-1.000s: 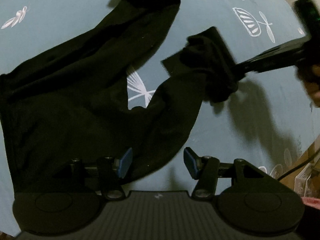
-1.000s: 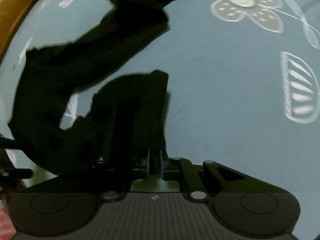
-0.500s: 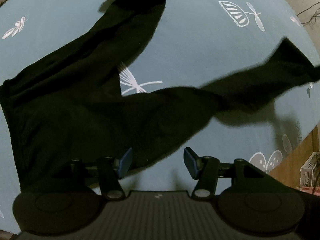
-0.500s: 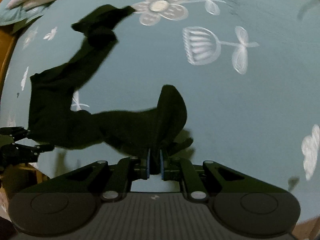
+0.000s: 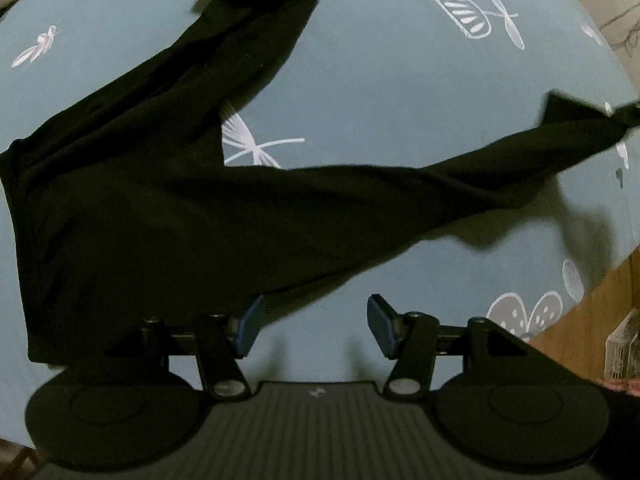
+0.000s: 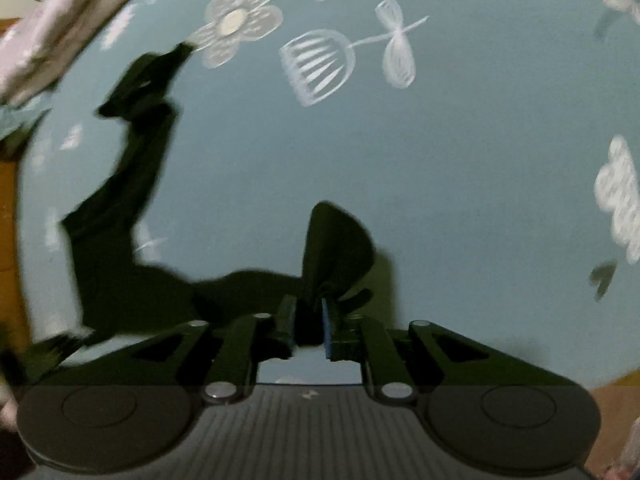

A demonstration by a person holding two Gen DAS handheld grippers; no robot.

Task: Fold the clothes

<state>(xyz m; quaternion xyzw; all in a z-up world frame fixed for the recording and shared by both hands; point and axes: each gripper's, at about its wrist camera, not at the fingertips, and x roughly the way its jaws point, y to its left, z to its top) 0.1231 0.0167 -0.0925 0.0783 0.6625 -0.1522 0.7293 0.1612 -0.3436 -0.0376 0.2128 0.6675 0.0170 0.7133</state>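
Black trousers (image 5: pixel 132 216) lie spread on a blue flowered bedsheet (image 5: pixel 392 92). One leg runs up toward the far edge. The other leg (image 5: pixel 460 188) is stretched out to the right, its cuff lifted off the sheet. My left gripper (image 5: pixel 312 326) hovers open just in front of the trousers' near edge, nothing between its blue pads. My right gripper (image 6: pixel 309 326) is shut on the cuff (image 6: pixel 336 244) of that leg, cloth bunching up above the fingers; the rest of the trousers (image 6: pixel 116 248) trails off to the left.
A wooden bed frame edge (image 5: pixel 592 312) shows at the lower right, with a white basket-like object (image 5: pixel 624 344) beyond it. A light patterned pillow or quilt (image 6: pixel 52 36) lies at the bed's far left corner. Open sheet (image 6: pixel 460 184) spreads to the right.
My right gripper has pulled the held leg cuff far out to the right, straightening that leg from a bunched fold. The left gripper has stayed open at the near edge.
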